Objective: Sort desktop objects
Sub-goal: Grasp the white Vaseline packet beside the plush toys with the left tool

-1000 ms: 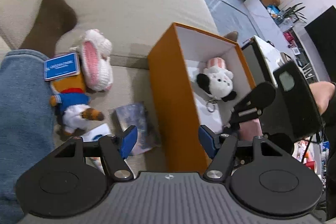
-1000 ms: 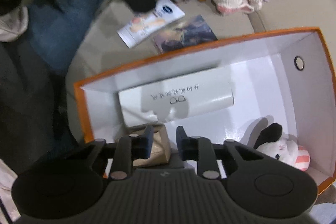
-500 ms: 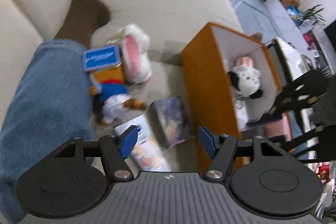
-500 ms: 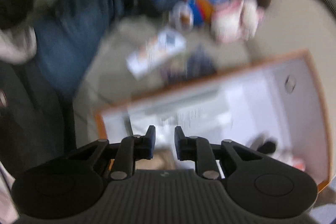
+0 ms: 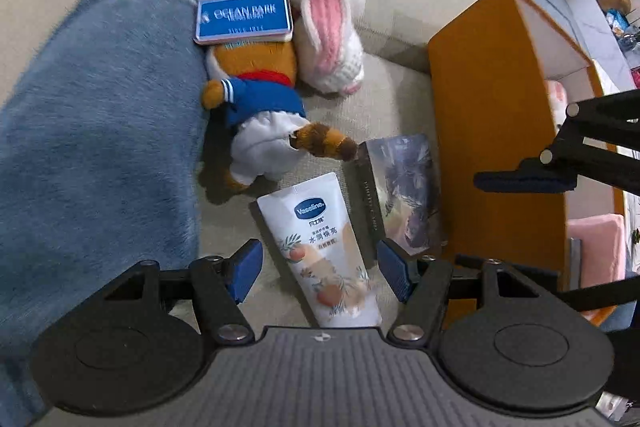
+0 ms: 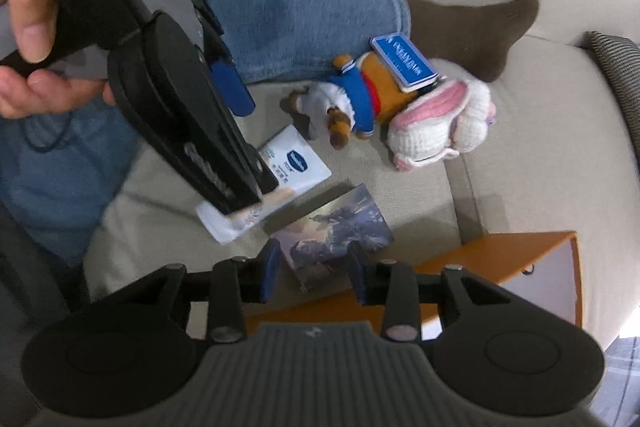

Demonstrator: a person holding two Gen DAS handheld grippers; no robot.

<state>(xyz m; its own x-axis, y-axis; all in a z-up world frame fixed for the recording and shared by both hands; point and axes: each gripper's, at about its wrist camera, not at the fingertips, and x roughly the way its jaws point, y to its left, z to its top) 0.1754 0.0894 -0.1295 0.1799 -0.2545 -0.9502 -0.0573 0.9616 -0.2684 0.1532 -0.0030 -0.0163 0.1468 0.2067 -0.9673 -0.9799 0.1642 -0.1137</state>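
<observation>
A white Vaseline tube (image 5: 324, 247) lies on the beige sofa, between the open jaws of my left gripper (image 5: 320, 269), which hangs just above it and is empty. Beside the tube lies a dark picture box (image 5: 400, 195), next to the orange box (image 5: 492, 131). A sailor plush (image 5: 260, 107) with a blue tag and a white bunny plush (image 5: 332, 27) lie farther off. My right gripper (image 6: 312, 277) is open and empty above the picture box (image 6: 336, 231), near the orange box's rim (image 6: 480, 251). The tube (image 6: 280, 179) is partly hidden by the left gripper.
A person's leg in blue jeans (image 5: 92, 131) and a brown sock (image 6: 476, 27) lie on the sofa left of the toys. A pink cloth (image 5: 596, 255) shows past the orange box. A sofa seam (image 6: 460, 179) runs beside the bunny.
My left gripper moved left from the orange box to over the Vaseline tube. My right gripper drew back out of the orange box, opened wider and now sits over the picture box.
</observation>
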